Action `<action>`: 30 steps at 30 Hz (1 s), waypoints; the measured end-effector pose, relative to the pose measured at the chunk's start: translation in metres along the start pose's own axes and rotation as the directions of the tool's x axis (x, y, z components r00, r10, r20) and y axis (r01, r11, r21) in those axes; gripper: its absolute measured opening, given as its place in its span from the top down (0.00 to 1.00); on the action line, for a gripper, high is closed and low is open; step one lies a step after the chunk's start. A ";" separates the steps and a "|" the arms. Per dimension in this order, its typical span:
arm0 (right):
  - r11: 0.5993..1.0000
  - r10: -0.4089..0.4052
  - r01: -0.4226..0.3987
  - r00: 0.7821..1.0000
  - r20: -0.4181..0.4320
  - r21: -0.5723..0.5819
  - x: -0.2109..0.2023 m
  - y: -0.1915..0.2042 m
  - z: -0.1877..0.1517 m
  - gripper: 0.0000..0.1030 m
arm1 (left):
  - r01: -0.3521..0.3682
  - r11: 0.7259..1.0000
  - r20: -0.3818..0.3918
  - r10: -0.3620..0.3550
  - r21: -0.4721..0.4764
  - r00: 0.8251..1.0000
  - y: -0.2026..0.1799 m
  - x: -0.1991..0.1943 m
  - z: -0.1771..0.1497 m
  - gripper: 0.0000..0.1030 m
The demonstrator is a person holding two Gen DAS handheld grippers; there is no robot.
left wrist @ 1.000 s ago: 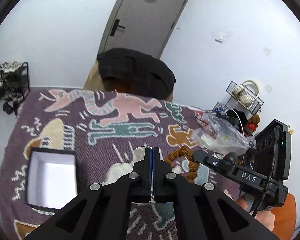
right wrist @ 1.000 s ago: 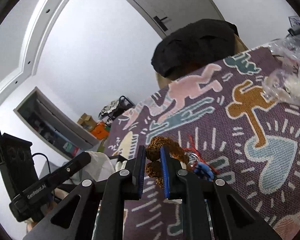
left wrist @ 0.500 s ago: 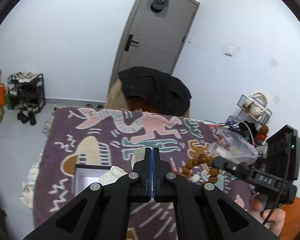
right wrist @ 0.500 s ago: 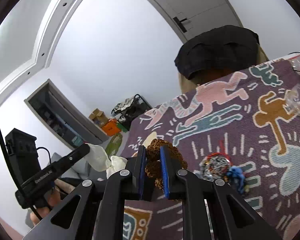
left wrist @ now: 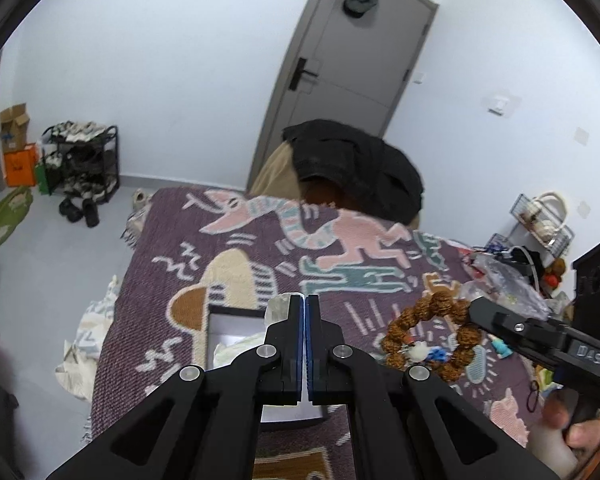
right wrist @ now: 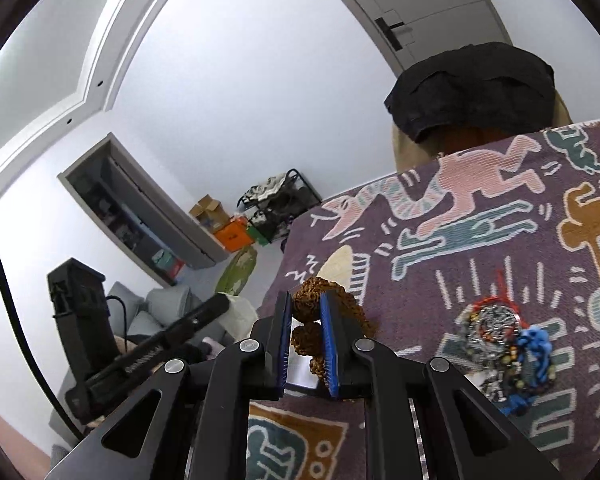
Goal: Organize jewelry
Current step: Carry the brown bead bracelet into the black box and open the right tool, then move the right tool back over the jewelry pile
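My right gripper (right wrist: 305,316) is shut on a brown bead bracelet (right wrist: 306,334) and holds it in the air above the patterned cloth. In the left wrist view the bracelet (left wrist: 400,320) hangs as a ring from the right gripper's tip (left wrist: 474,312). My left gripper (left wrist: 304,304) is shut and empty, above an open white box (left wrist: 230,330) with white paper in it. A pile of other jewelry (right wrist: 500,344) lies on the cloth to the right.
The purple patterned cloth (left wrist: 260,248) covers the table. A chair with a black garment (left wrist: 356,168) stands at the far edge. Clear plastic bags (left wrist: 508,284) and clutter lie at the right. A shoe rack (left wrist: 80,164) stands on the floor at the left.
Both grippers have risen and pulled back. The right gripper has lifted the brown bracelet off the cloth and carried it left, away from the jewelry pile toward the box.
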State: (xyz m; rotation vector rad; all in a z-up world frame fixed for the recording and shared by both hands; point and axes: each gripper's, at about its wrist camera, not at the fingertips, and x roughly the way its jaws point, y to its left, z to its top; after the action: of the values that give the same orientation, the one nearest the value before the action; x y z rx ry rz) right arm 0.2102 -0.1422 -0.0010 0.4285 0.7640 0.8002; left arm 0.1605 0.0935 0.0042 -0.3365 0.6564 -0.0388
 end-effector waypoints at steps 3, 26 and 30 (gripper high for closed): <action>1.000 0.006 -0.006 1.000 -0.019 -0.007 0.011 0.009 -0.001 0.85 | -0.018 0.999 -0.063 0.017 -0.030 0.998 0.011 0.009 -0.003 0.84; 0.994 -0.064 0.054 0.993 -0.099 -0.094 0.068 0.040 -0.023 0.24 | -0.088 0.993 -0.009 0.088 -0.083 0.996 0.057 -0.015 -0.029 0.29; 0.992 -0.082 0.076 0.995 -0.061 -0.099 0.043 0.030 -0.022 0.24 | -0.073 0.996 0.014 0.074 -0.049 0.997 0.039 -0.022 -0.029 0.17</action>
State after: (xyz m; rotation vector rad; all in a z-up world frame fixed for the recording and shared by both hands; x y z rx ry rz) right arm 0.1990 -0.0889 -0.0161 0.2848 0.7941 0.7759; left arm 0.1232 0.1250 -0.0169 -0.3592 0.6544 0.0502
